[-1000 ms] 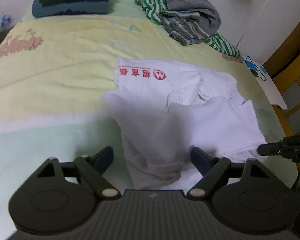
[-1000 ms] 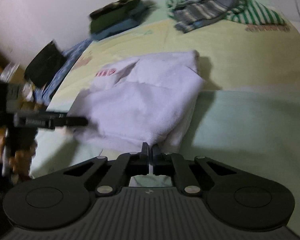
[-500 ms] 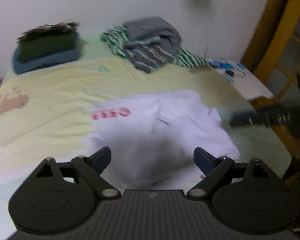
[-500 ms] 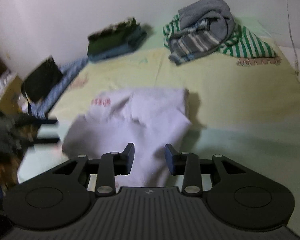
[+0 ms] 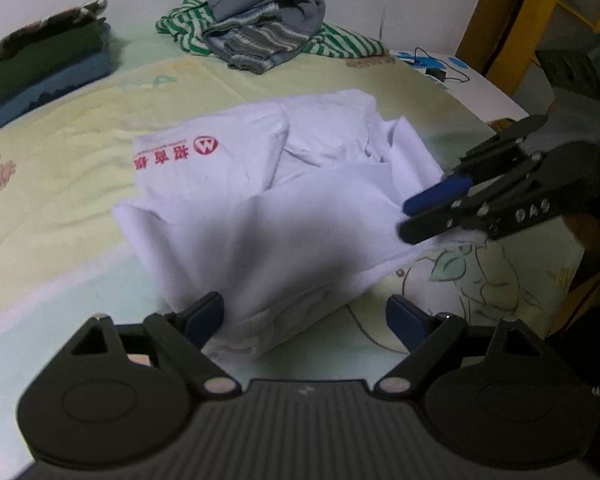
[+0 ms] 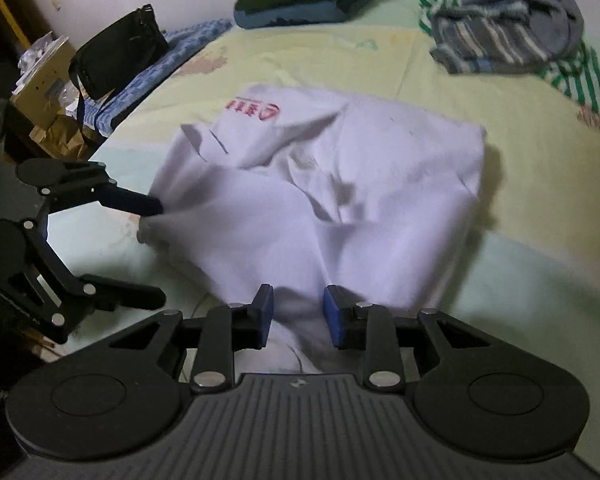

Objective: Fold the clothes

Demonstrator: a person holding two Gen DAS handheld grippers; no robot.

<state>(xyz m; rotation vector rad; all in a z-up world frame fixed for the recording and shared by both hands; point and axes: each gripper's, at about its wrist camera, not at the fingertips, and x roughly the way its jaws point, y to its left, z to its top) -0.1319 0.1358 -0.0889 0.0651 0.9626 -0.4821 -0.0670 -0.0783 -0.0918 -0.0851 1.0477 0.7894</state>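
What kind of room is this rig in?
Most likely a bedroom at home. The white shirt lies on a bed sheet with cartoon prints, a stack of folded clothes and a loose clothes pile sit near the wall, and a black bag lies at the bedside.

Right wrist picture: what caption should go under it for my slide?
Open right gripper at the near edge of a half-folded white shirt, left gripper open at its side.
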